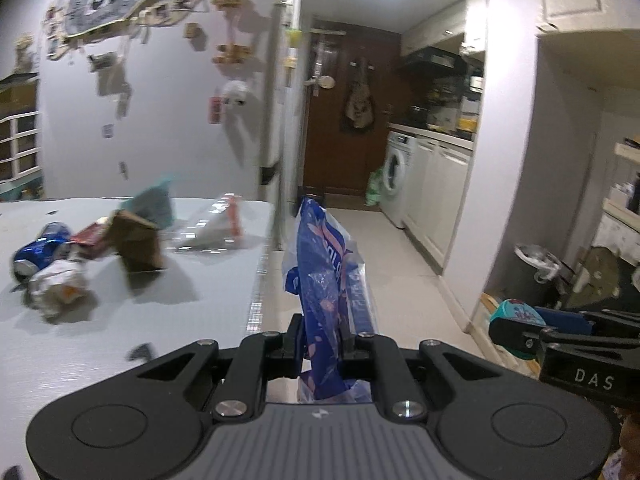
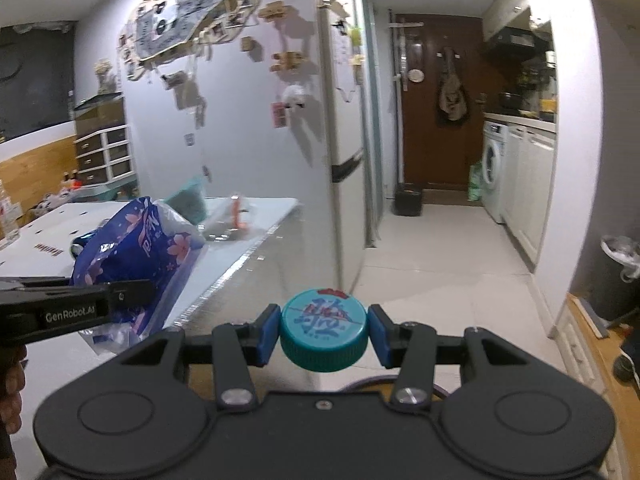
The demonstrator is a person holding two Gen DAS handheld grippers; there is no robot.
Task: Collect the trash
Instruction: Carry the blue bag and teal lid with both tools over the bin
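Observation:
My left gripper (image 1: 320,344) is shut on a blue plastic wrapper (image 1: 324,272) with pink flowers, held up past the table's right edge; the wrapper also shows in the right wrist view (image 2: 136,252). My right gripper (image 2: 323,334) is shut on a teal bottle cap (image 2: 323,332) with blue print, held over the floor; the cap also shows in the left wrist view (image 1: 516,312). On the white table (image 1: 200,300) lie a crushed blue can (image 1: 40,250), crumpled white paper (image 1: 56,286), a brown carton (image 1: 136,244), a teal packet (image 1: 154,200) and a clear wrapper (image 1: 212,226).
A dark trash bin (image 1: 536,276) with a white liner stands on the floor at the right, also in the right wrist view (image 2: 618,272). A fridge (image 2: 280,140) covered in magnets stands behind the table. A hallway leads to a brown door (image 2: 436,112) and a washing machine (image 2: 494,164).

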